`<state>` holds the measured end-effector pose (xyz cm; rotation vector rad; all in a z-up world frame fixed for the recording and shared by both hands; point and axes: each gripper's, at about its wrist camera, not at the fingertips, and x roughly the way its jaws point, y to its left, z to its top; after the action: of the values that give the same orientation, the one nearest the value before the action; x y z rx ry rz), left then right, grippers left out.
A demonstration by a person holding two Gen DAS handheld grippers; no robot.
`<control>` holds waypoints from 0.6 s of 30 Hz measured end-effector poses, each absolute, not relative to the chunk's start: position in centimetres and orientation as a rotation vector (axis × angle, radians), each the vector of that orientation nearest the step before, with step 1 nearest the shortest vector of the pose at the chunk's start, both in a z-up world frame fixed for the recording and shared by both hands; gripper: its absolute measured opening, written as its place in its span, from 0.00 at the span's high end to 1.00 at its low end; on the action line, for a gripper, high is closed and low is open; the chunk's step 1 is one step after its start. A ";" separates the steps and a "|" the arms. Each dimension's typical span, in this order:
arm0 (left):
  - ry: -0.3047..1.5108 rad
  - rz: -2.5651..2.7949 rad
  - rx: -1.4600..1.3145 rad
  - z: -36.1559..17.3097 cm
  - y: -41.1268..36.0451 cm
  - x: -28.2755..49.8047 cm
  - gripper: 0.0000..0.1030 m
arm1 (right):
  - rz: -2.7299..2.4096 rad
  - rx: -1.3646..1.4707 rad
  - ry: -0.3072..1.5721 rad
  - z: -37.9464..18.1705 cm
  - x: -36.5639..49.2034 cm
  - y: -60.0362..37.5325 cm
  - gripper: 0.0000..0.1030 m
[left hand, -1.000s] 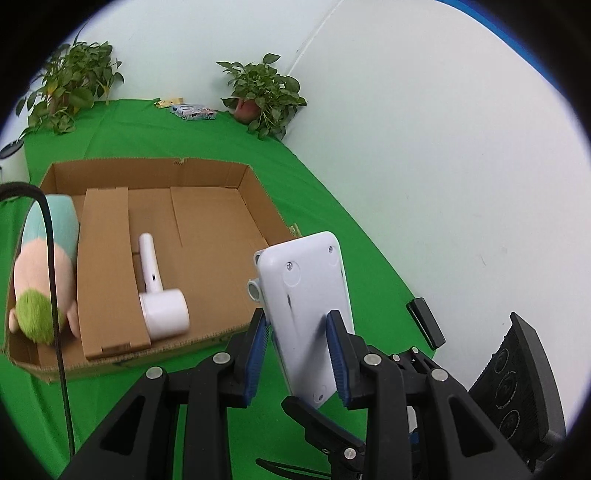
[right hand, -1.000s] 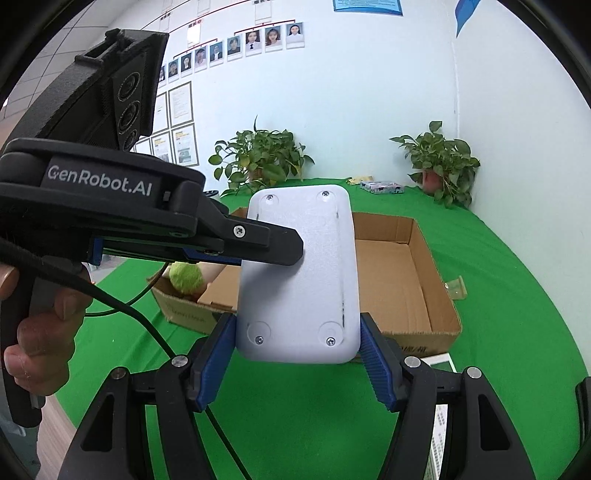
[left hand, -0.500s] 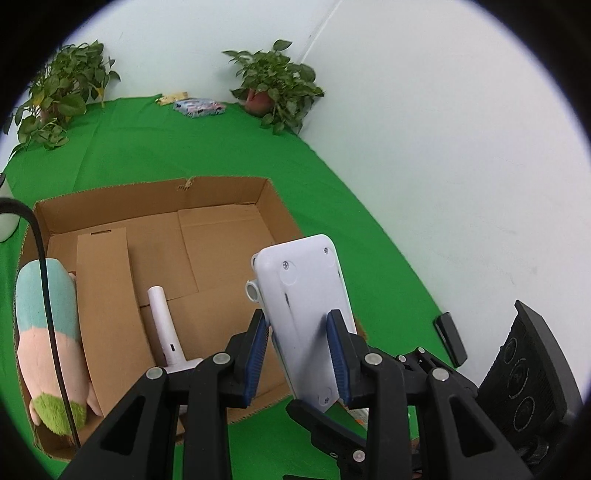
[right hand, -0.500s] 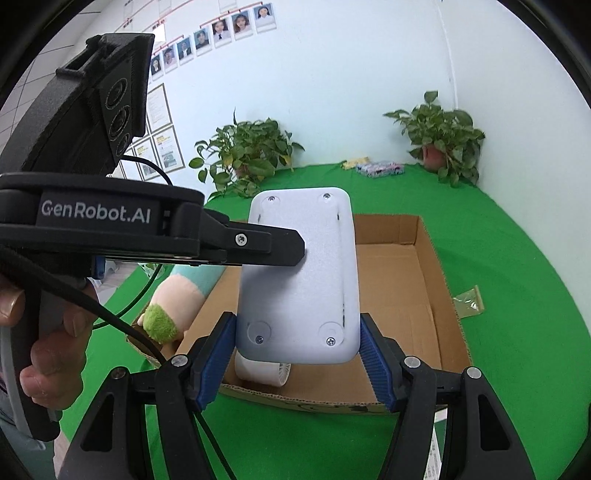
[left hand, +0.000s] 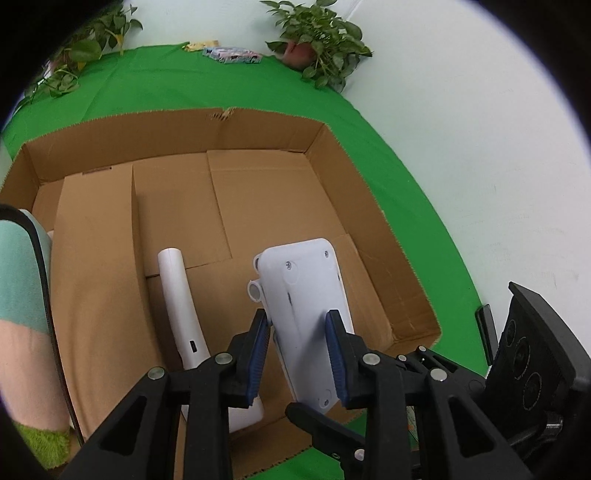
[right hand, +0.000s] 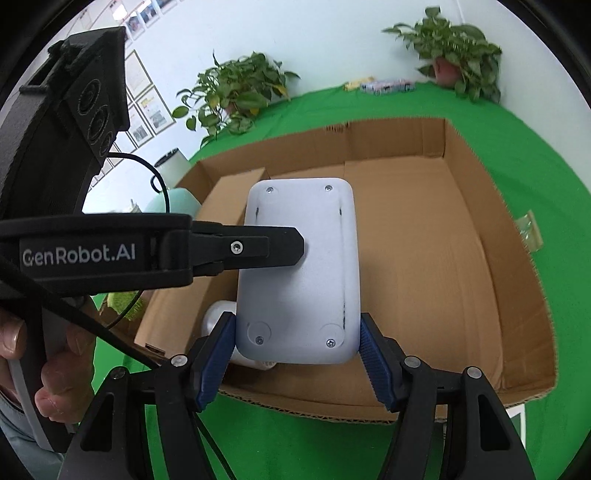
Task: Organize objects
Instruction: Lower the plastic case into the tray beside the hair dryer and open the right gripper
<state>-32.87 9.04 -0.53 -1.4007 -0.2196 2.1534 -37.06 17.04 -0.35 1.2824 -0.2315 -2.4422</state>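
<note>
A flat white plastic device [left hand: 303, 295] with screws in its back is gripped by both grippers. My left gripper [left hand: 297, 350] is shut on its thin faces. My right gripper [right hand: 297, 350] is shut on its wide sides, and the device [right hand: 299, 273] hangs over the open cardboard box [right hand: 509, 266]. The left gripper's finger [right hand: 255, 247] crosses the device from the left. In the box [left hand: 354, 173] lie a white hair dryer [left hand: 183, 310] and a plush toy [left hand: 22, 314] at the left.
The box stands on green cloth [left hand: 417, 177] next to a white wall. Potted plants [left hand: 317, 33] and a small packet [left hand: 231, 54] sit at the back. A cardboard divider [left hand: 96, 280] lies in the box. A black cable [left hand: 44, 280] runs over the plush toy.
Both grippers have carried the white device forward, from in front of the box to over its inside. The grip on it has not changed.
</note>
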 end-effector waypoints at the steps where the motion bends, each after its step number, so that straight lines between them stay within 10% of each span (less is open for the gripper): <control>1: -0.215 2.156 -1.403 -0.8 9.1 -33.0 0.72 | -2.425 1.304 -0.244 -1.1 -37.7 17.3 0.39; 18: -0.221 2.138 -1.478 -4.3 9.2 -33.7 0.86 | -2.336 1.404 -0.208 -5.0 -39.6 17.2 0.34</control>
<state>-33.68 9.22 -4.33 -1.4779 -0.2212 2.1376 -39.56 17.22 -5.05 1.4038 -0.2082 -2.3357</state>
